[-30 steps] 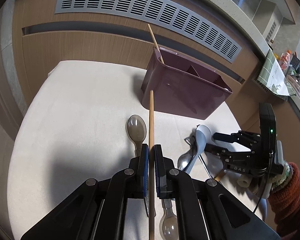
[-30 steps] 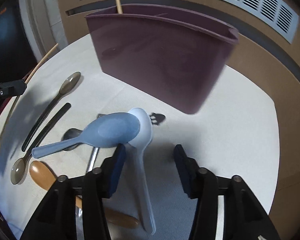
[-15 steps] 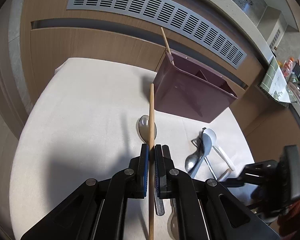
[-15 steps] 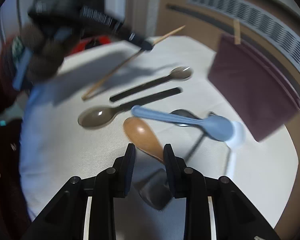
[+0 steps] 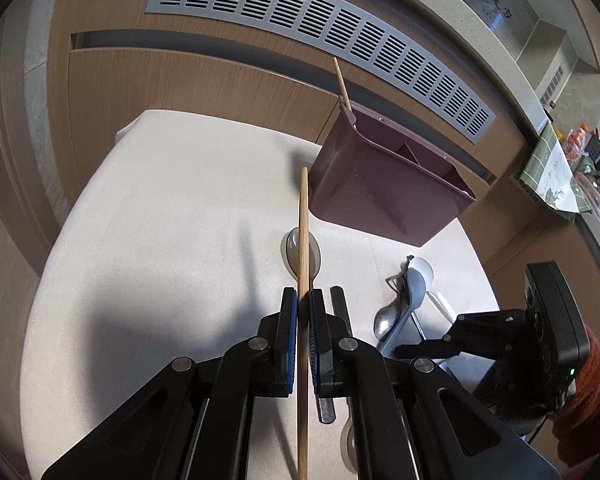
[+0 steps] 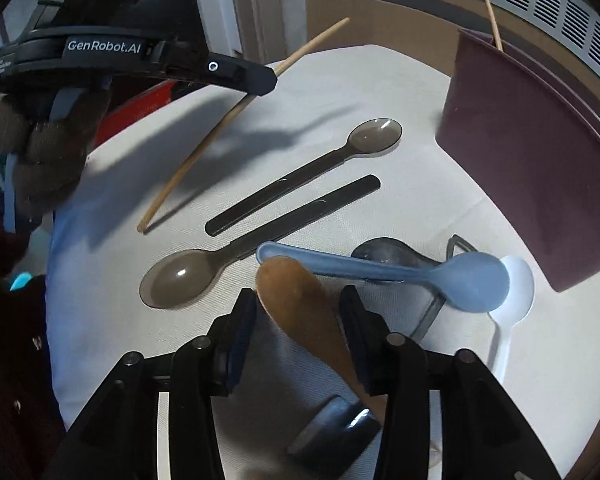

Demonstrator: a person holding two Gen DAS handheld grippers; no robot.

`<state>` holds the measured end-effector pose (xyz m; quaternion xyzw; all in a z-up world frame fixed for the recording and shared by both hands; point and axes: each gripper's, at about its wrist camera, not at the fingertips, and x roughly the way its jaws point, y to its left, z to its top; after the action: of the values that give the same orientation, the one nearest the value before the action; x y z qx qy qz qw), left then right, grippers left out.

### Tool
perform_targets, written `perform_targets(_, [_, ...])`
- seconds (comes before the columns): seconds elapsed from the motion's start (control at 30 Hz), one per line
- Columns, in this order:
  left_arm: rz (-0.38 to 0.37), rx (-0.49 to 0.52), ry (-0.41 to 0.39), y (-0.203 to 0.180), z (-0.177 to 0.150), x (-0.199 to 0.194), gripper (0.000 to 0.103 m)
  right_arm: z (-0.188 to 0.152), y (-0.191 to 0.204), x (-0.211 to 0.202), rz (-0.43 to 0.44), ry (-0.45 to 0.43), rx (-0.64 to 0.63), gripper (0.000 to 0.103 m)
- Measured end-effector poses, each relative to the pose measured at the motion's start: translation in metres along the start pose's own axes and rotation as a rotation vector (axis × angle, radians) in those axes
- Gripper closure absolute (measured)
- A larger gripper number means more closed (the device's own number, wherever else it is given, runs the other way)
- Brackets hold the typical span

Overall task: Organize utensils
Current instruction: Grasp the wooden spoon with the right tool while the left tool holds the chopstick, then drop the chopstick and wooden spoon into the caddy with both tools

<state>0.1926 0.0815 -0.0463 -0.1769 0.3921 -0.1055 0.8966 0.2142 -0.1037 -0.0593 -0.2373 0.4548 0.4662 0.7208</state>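
Note:
My left gripper [image 5: 303, 304] is shut on a wooden chopstick [image 5: 303, 248] and holds it above the table, pointing toward the maroon utensil holder [image 5: 384, 192]. A second chopstick [image 5: 342, 84] stands in the holder's left end. My right gripper [image 6: 298, 304] is open, its fingers either side of a brown wooden spoon [image 6: 300, 300] lying on the cloth. In the right wrist view, two smoky plastic spoons [image 6: 300, 176], a blue spoon [image 6: 440, 272], a white spoon [image 6: 512, 300] and a metal spoon [image 6: 384, 250] lie beside it. The left gripper [image 6: 260, 76] holds the chopstick [image 6: 236, 116] there too.
The round table has a white cloth [image 5: 172, 216]. A wooden wall with a grey vent [image 5: 320, 28] stands right behind the holder. A counter with clutter [image 5: 572, 168] is at far right.
My left gripper has lifted and pulled back with the chopstick. My right gripper swung from the blue and white spoons to the brown spoon and now straddles it, jaws wider than half a second ago.

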Motion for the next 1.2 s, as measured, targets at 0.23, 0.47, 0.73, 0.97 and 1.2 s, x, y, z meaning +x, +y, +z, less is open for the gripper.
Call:
perform_targets(0.23, [-0.032,0.029,-0.045,-0.011,0.003,-0.015,0.097,-0.007,0.004,-0.021,-0.112,-0.088,0.114,0.075])
perform_targets(0.47, [-0.058,0.073,-0.154,-0.037,0.016,-0.040,0.097,-0.033,-0.029,-0.097,-0.237,-0.320,0.387,0.075])
perform_targets(0.73, [-0.190,0.163,-0.688,-0.119,0.103,-0.125,0.097,0.006,-0.038,-0.246,-0.438,-0.818,0.426,0.075])
perform_targets(0.97, [-0.193,0.156,-0.790,-0.131,0.140,-0.092,0.097,0.034,-0.080,-0.252,-0.422,-1.004,0.492,0.075])
perform_targets(1.2, [-0.175,0.125,-0.680,-0.114,0.160,-0.016,0.097,0.052,-0.114,-0.204,-0.384,-0.964,0.458,0.075])
